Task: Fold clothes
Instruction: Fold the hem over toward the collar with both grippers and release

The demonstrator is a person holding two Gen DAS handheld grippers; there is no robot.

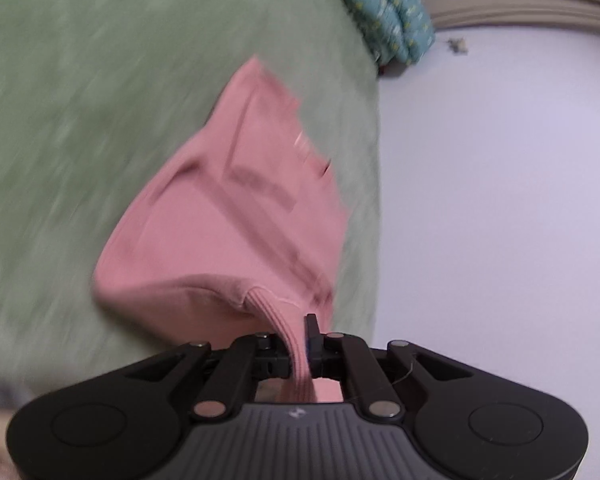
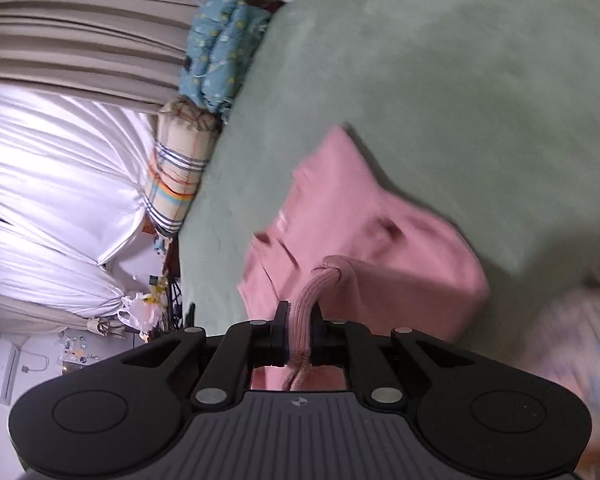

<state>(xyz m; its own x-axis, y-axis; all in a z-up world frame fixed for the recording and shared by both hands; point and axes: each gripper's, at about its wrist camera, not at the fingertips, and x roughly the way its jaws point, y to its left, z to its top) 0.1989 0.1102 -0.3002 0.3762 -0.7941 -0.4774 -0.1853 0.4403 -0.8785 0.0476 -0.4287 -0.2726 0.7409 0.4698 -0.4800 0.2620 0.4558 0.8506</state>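
both jaws pinch the pink garment [image 1: 228, 232] over the green blanket [image 1: 80, 100], blue quilt [image 1: 392, 16] beyond.

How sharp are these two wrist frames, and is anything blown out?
Left wrist view: green blanket and pink garment streaked with motion blur, left gripper sharp. Right wrist view: the same smearing, worst at lower right; white curtain overexposed; fisheye bends the edges.

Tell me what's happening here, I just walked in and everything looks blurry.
A person is folding clothes with two handheld grippers. The left gripper and the right gripper are each shut on a ribbed edge of a pink garment, holding it above a green bedspread. The blur suggests motion. Folded bedding sits at the bed's far edge.
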